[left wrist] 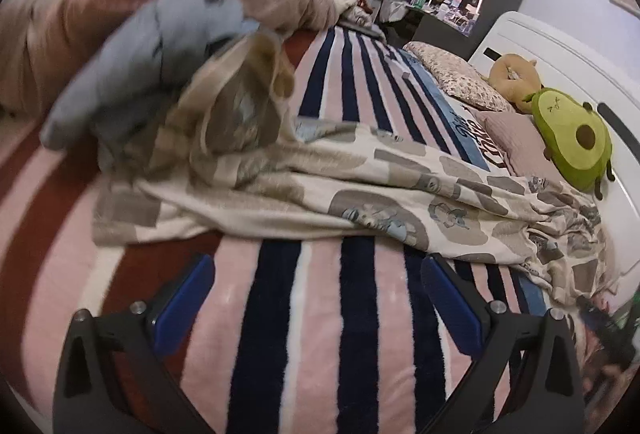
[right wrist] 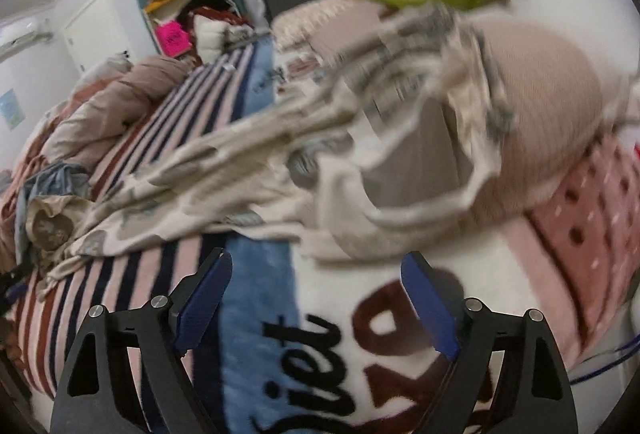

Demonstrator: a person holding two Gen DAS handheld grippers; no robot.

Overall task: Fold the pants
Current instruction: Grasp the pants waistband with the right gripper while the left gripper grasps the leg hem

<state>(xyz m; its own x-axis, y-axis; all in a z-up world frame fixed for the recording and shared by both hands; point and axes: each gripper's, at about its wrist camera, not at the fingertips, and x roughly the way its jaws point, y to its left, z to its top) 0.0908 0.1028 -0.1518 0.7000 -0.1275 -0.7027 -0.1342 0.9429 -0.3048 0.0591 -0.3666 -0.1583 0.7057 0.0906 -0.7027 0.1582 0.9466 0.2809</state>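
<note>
Nearest, left tool (left wrist: 318, 276) and right tool (right wrist: 316, 276) both spread wide, gripping nothing, poised low over the striped blanket (left wrist: 280, 314). Just beyond, patterned pants (left wrist: 360, 189) sprawled crumpled across the bed, waistband end (right wrist: 420, 161) smeared by motion blur, far leg ends hard to make out. Farther off, avocado plush (left wrist: 572, 141) against the headboard, pile of bedding (left wrist: 120, 33) blurred
</note>
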